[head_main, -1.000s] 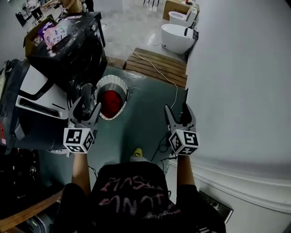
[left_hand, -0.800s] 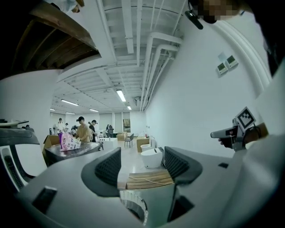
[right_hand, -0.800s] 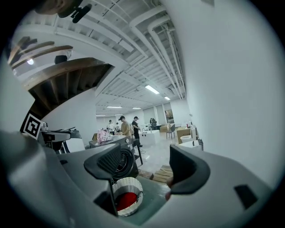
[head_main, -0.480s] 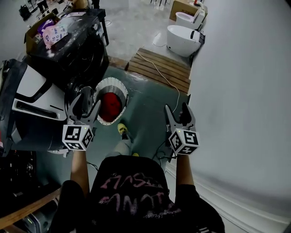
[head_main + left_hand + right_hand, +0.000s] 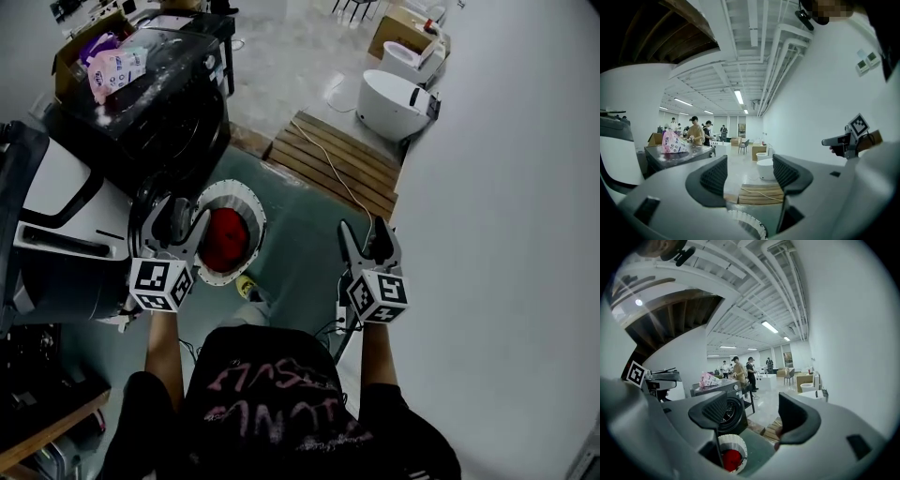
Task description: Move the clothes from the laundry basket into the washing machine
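A: Head view first. State of left gripper (image 5: 176, 223) and right gripper (image 5: 366, 234)?
B: Spread wide on both, nothing held. Held out roughly level, side by side, well apart.
A: Location of the clothes?
B: In the laundry basket (image 5: 255, 208), on the floor (image 5: 309, 234) ahead and below. One red garment (image 5: 225, 239) visible inside. Sits just right of the left gripper, almost under its tips. Well left of the right one.
A: Washing machine (image 5: 178, 122)?
B: Beyond the basket, up and left, just beside it. Dark front, pink pack (image 5: 117, 67) on top.
A: Left gripper view?
B: Pads apart, only floor and room between them. Just a slice of basket rim at the bottom edge, right under the gap. Garment out of frame. Right gripper far off to the right, about level.
A: Right gripper view?
B: Pads apart again, nothing gripped. Basket low and left, partly behind the left pad, red garment plain to see inside. Round machine door (image 5: 731, 413) directly above the basket, facing this way.
A: Call on the next move?
B: Probably a reach down into the basket. Left nearer by a wide margin, mostly a dip of the tips. For the right, a long cross leftward. Round basket, mouth up, no long axis to line up with. Garment bunched, so likely fine from straight above.
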`<state>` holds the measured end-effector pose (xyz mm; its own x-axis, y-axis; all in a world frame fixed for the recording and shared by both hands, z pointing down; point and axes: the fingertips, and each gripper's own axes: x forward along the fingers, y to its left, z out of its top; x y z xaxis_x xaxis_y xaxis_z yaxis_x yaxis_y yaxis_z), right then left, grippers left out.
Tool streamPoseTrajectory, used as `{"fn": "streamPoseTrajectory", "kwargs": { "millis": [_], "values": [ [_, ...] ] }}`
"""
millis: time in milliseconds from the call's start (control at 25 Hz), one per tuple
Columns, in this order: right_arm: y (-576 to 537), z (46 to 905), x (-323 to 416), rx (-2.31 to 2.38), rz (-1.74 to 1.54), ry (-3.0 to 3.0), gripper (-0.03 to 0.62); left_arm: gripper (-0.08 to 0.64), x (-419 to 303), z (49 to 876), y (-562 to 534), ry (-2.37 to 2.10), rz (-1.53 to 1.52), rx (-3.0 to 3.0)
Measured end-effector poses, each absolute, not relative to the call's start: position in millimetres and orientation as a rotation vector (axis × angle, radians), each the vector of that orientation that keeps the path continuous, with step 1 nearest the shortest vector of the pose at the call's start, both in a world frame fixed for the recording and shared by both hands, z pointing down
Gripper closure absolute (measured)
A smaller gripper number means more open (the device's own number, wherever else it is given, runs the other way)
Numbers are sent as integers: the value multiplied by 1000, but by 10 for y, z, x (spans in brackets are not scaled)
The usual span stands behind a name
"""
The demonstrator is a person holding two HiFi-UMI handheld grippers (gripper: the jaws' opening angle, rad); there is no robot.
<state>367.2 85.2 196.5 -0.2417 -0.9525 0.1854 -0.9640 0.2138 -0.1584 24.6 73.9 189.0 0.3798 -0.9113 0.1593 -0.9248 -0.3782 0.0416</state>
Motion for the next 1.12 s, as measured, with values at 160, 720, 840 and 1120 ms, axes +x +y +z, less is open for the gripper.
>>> {"fn": "streamPoseTrajectory", "kwargs": {
  "millis": [160, 720, 840, 1120],
  "values": [
    [122, 1961, 3457, 1843, 371, -2430, 244, 255, 10, 1977, 174, -1714, 161, 2443],
    [-1389, 1972, 2101, 1468, 350, -2605, 244, 255, -944, 2165, -482, -1909, 169, 2225],
    [-1548, 2005, 1761, 1346, 349, -2653, 244, 255, -1186, 2197, -407, -1986, 164, 2139],
    [-1984, 2262, 979, 1008, 361, -2751, 244, 255, -1552, 2392, -213, -2176, 136, 1882]
  ]
}}
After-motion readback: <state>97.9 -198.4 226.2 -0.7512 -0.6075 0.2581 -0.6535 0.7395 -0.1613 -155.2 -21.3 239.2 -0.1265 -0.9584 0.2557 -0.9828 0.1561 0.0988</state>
